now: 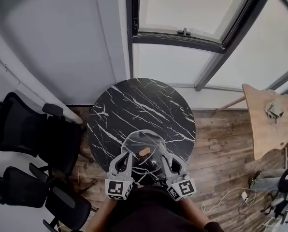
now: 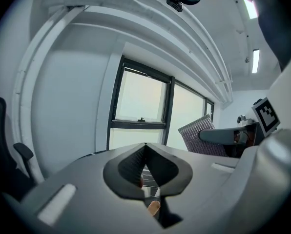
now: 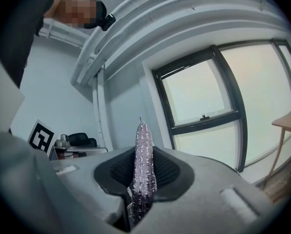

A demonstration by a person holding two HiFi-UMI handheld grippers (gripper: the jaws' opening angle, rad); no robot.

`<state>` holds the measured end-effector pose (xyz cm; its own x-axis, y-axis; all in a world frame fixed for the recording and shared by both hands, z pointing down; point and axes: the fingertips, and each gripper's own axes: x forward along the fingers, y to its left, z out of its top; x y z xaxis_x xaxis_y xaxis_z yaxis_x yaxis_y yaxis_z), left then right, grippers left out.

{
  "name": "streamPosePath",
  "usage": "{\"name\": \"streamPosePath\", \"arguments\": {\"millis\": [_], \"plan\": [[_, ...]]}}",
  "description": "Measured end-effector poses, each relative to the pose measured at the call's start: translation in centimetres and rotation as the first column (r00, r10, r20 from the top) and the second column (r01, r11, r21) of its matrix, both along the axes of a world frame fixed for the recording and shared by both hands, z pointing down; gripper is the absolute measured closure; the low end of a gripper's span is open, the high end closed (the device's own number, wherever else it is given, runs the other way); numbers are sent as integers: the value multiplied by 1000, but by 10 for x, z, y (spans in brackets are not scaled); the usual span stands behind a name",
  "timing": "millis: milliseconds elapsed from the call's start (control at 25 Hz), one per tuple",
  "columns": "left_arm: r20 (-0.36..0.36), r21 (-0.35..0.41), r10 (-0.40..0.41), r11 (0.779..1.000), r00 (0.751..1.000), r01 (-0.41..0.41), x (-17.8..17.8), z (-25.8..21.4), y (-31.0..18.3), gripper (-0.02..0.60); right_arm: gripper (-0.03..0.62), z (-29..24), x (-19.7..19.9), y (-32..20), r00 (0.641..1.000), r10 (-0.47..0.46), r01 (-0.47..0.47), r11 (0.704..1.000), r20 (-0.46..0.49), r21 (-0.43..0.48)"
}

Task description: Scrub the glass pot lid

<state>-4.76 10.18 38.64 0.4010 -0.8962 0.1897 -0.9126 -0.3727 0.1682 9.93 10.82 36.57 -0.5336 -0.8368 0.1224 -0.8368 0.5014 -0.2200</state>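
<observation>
The glass pot lid (image 1: 143, 138) with its tan knob (image 1: 145, 151) hangs over the near edge of the round black marble table (image 1: 139, 105). My left gripper (image 1: 126, 155) is shut at the lid's left rim and seems to hold it. In the left gripper view the jaws (image 2: 145, 147) meet, tilted up toward the window, and the knob (image 2: 154, 207) shows just below them. My right gripper (image 1: 163, 152) stands at the lid's right side. It (image 3: 141, 156) is shut on a silvery sparkling scrub cloth (image 3: 143, 167), which stands upright between the pads. The same cloth (image 2: 200, 133) shows in the left gripper view.
Two black office chairs (image 1: 18, 127) (image 1: 23, 190) stand left of the table. A wooden table (image 1: 267, 122) is at the right. Cables (image 1: 226, 197) lie on the plank floor. A window (image 1: 182, 8) and white wall are behind.
</observation>
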Motion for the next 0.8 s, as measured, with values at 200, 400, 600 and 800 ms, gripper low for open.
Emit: {"name": "streamPosePath", "arguments": {"millis": [200,400,600,800], "plan": [[2,-7,14,1000,1000,-14,2,1,1,580,520,-2,-1,-1,1000,1,-1,1000,0,-1],[1,1,29,1000,1000,-29,7,-1,1,580,519,-1,-1,0,1000,4,-4,1000,-10,-6],[-2,1,37,999,999,-37,10,-2,5,580,519,-3,2,3,1000,9,-9,1000,-12,1],[0,6,43,999,999,-43,12,-2,9,580,519,-4,5,8,1000,20,-20,1000,-11,0]]}}
